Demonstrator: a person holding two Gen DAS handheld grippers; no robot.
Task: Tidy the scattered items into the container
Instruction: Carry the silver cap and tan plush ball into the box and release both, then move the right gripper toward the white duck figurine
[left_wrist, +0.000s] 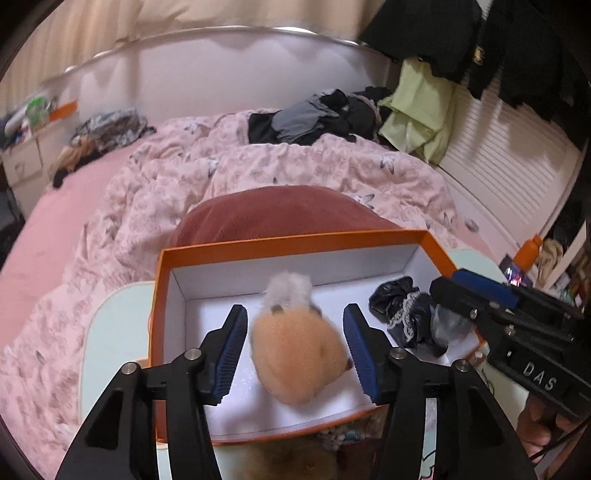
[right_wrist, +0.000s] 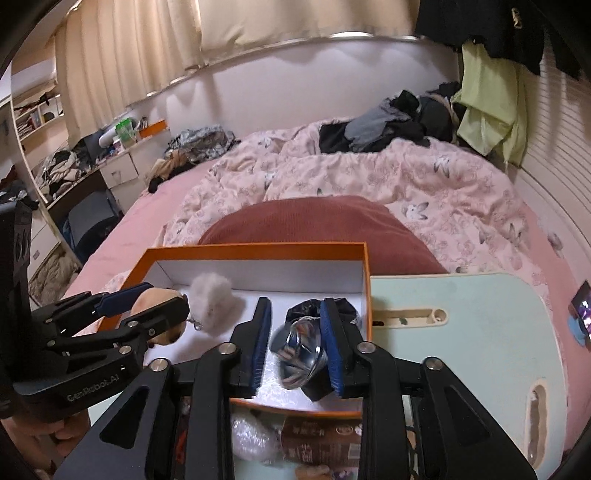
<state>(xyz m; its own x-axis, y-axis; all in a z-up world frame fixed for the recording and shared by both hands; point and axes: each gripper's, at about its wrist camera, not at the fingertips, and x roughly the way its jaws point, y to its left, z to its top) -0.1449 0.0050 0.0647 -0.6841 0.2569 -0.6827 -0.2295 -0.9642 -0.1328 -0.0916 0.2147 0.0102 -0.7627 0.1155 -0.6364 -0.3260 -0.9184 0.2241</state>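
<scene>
An orange box (left_wrist: 236, 249) with a white inside stands on a pale green lap table (right_wrist: 461, 314) on the bed. My left gripper (left_wrist: 295, 352) hangs over the box's left half, jaws apart. A peach plush toy (left_wrist: 299, 354) with a white fluffy pompom (right_wrist: 212, 301) lies between the pads, with a thin gap on each side. My right gripper (right_wrist: 295, 343) is over the box's right half. A shiny grey-black scrunchie (right_wrist: 297, 356) sits between its pads, close to the right one and just clear of the left. A black lace-trimmed scrunchie (left_wrist: 400, 312) lies in the box.
A dark red cushion (right_wrist: 314, 221) lies right behind the box, with a crumpled pink quilt (left_wrist: 258, 166) beyond. Several loose items, among them a brown packet (right_wrist: 317, 443) and a brown plush (left_wrist: 291, 461), lie on the table before the box's near wall. A phone (right_wrist: 583, 314) is at the far right.
</scene>
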